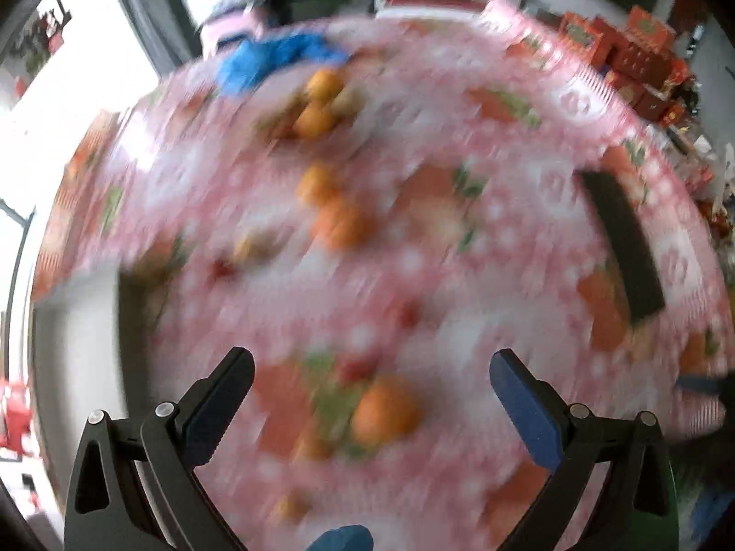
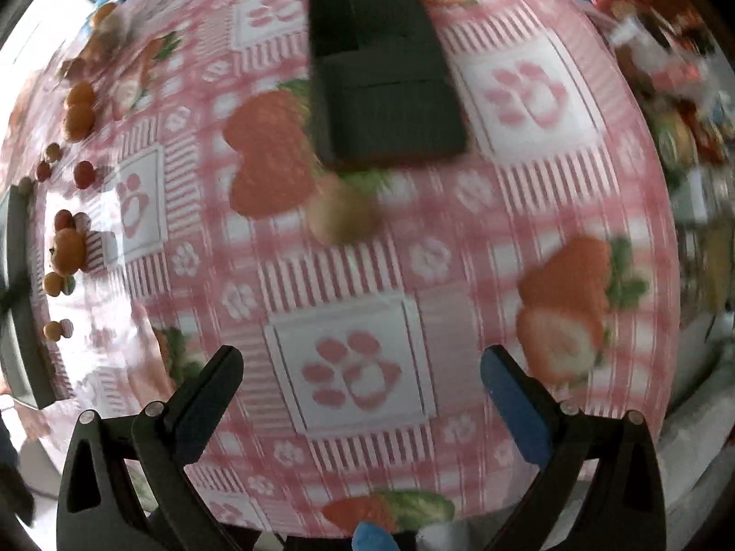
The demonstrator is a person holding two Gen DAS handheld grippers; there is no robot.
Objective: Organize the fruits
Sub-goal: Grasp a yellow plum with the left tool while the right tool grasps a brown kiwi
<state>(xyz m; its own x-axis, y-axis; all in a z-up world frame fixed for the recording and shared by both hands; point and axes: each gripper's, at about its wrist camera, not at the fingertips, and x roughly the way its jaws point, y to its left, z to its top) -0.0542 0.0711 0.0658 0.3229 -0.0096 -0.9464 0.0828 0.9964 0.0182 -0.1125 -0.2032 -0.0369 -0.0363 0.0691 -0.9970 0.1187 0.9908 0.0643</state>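
Observation:
The left wrist view is heavily blurred. My left gripper (image 1: 372, 374) is open above the pink patterned tablecloth (image 1: 459, 298), with an orange mandarin (image 1: 383, 408) on the cloth between its fingers. More mandarins (image 1: 337, 222) lie further off, and another cluster (image 1: 317, 101) sits near the far edge. My right gripper (image 2: 360, 369) is open and holds nothing. A tan round fruit (image 2: 342, 213) lies ahead of it, just before a black divided tray (image 2: 383, 69). Mandarins (image 2: 69, 248) and small red fruits (image 2: 85, 173) are scattered along the left.
A blue crumpled bag (image 1: 275, 57) lies at the table's far edge. Red gift boxes (image 1: 634, 50) are stacked beyond the table at right. A second black tray (image 2: 20, 294) sits at the left edge of the right wrist view.

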